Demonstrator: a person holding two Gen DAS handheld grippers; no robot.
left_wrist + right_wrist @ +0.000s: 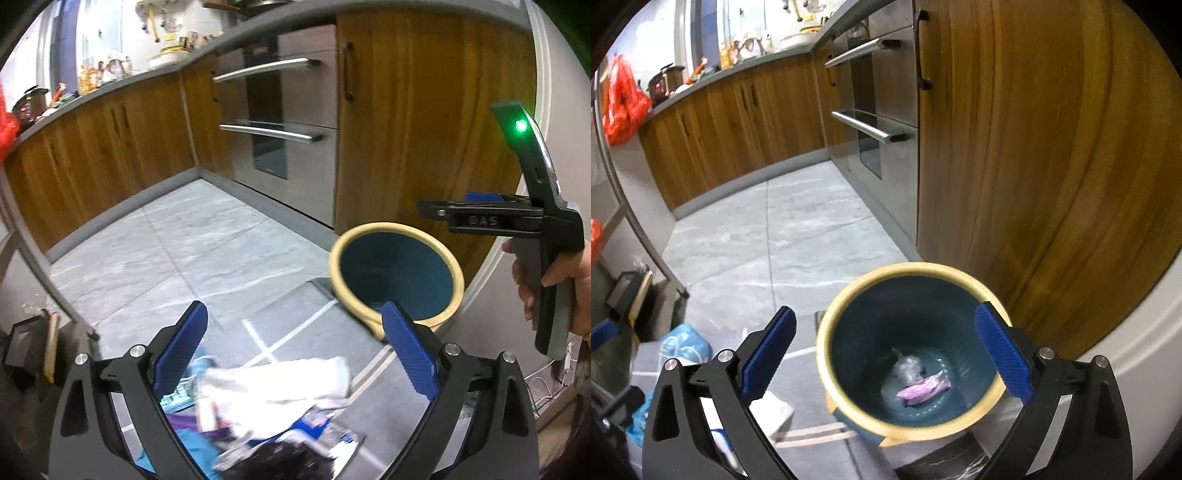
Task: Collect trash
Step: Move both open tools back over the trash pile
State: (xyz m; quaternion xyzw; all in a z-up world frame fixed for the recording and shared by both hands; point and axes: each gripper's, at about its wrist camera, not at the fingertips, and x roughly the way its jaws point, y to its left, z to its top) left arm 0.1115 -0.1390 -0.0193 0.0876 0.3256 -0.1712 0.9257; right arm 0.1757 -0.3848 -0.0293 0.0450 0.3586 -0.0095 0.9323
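A: Bin [908, 354] — what's it look like?

B: Round tapered tub, cream rim, dark teal ribbed plastic inside. Stands on the grey stone-look floor tiles [184, 240], just beside the tall wood-grain cabinet [424, 110].

A: Anything in it?

B: Two bits at the bottom: pink crinkled wrapper [923, 389] and, touching it on the far side, a clear scrunched plastic wad [907, 369].

A: More trash near the bin?

B: Yes, a pile left of it, nearer the cameras: white crumpled tissue [273, 387] on top, glossy blue/purple packets [321, 428] under it. Blurry, can't tell exact kinds. Also a pale blue knotted bag [685, 345] further left of the bin.

A: Grippers?

B: Left gripper [295, 358] spread wide over the pile, blue ribbed pads, nothing between them. Right gripper [886, 358] also spread wide, held above the bin's mouth, empty.

A: Other stuff?

B: Steel oven [284, 122] w/ two bar handles, left of the cabinet beyond the bin.
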